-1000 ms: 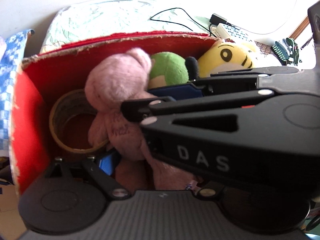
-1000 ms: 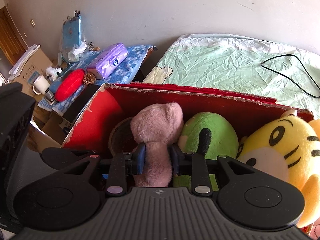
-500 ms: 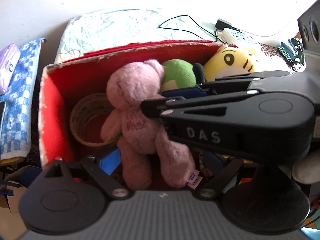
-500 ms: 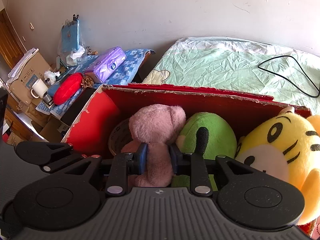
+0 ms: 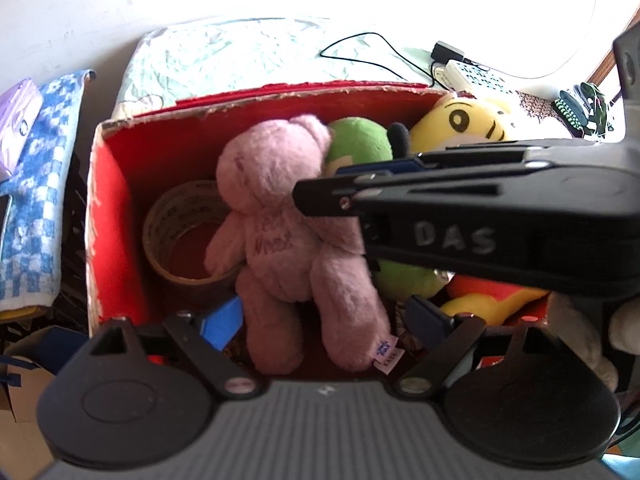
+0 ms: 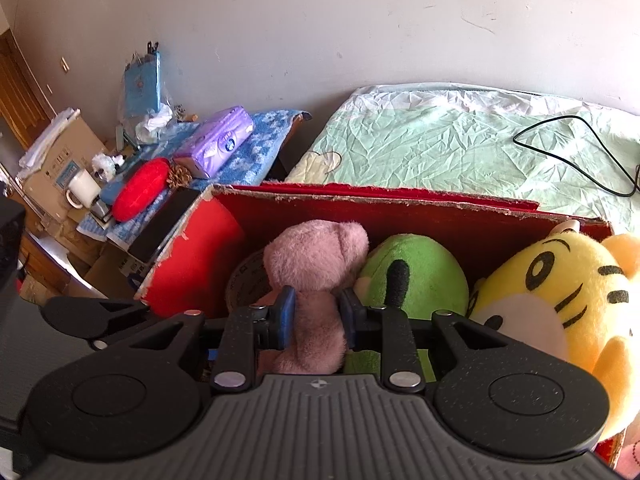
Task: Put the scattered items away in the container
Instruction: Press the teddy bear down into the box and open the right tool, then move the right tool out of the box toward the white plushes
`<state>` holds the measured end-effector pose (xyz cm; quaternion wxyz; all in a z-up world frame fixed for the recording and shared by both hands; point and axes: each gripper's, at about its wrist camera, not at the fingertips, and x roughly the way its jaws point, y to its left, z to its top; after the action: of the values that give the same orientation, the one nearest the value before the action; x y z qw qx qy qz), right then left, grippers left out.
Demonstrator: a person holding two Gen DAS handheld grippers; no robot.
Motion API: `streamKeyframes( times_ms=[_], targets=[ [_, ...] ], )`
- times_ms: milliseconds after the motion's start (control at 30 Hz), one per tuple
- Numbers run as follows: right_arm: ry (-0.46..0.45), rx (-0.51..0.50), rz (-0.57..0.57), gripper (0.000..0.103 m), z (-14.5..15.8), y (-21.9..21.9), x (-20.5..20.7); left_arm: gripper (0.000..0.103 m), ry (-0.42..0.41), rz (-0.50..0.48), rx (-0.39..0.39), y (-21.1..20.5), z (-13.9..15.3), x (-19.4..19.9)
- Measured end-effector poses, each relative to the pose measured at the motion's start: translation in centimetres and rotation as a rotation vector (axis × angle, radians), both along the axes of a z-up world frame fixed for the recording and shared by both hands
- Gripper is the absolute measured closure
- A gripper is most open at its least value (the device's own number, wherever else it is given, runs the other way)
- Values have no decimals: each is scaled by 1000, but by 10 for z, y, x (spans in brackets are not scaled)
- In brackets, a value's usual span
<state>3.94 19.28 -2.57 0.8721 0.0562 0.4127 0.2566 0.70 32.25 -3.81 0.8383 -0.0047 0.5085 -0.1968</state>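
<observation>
A pink teddy bear [image 5: 288,232] hangs inside the red cardboard box [image 5: 120,184]. My right gripper [image 6: 316,316] is shut on the bear's body [image 6: 316,280]; its black frame crosses the left wrist view from the right. My left gripper [image 5: 324,320] is open and empty, above the box's near edge, with the bear's legs between its blue pads. In the box lie a roll of brown tape [image 5: 180,232], a green plush [image 6: 416,276] and a yellow tiger plush [image 6: 552,292].
A bed with a pale green sheet [image 6: 440,140] and a black cable [image 6: 580,152] lies behind the box. To the left a blue checked towel [image 6: 256,148] carries a purple tissue pack [image 6: 220,140] and a red cushion [image 6: 140,188]. A white mug [image 6: 82,188] stands further left.
My left gripper has pulled back and up from the box, so more of the box shows. My right gripper stays shut on the pink bear, which has risen slightly.
</observation>
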Motion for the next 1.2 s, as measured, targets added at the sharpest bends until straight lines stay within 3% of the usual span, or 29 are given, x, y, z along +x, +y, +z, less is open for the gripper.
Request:
streamKeyframes(
  times_ms=[467,633,1033,1200],
  targets=[
    [0,74,-12,77,9,-12,-16,15,-5,-11,-135,15,5,-13],
    [-13,71,1,77,11,-9,-24,15,-45,-3,-167,17,11,-20],
    [-78,119,-30,77,16,-23,-52,15,-196,41,-165,19,23,-44],
    [-106,143,-81,77,18,-40,-67,15,-202,96,-143,17,24,-45]
  ],
)
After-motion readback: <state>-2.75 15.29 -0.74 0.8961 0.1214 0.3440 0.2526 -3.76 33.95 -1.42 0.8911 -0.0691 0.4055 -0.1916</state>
